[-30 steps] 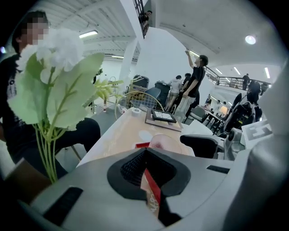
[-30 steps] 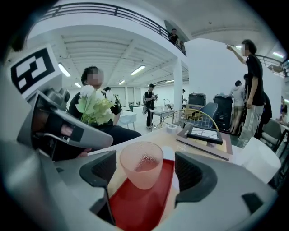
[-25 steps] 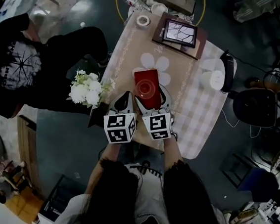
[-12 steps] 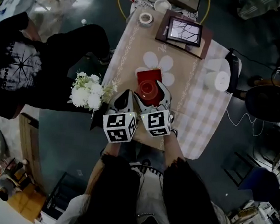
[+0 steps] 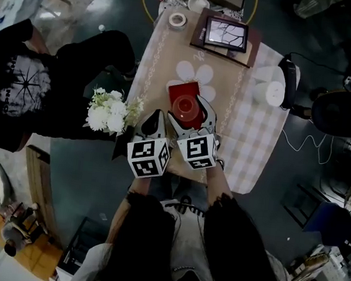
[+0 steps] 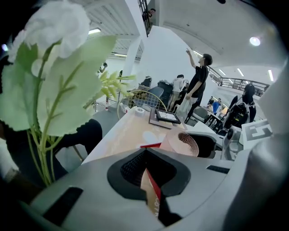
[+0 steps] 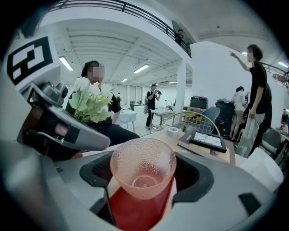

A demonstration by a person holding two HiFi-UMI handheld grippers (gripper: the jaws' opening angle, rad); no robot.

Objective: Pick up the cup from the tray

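Over the table [image 5: 250, 138], right gripper [image 7: 144, 180] fingers pinch the cup [image 7: 143, 169]; left gripper [image 6: 146, 173] fingers clamp the tray [image 5: 182, 89] edge

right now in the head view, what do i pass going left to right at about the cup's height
person in a black shirt, white flowers, left gripper, cup, white round object, black chair
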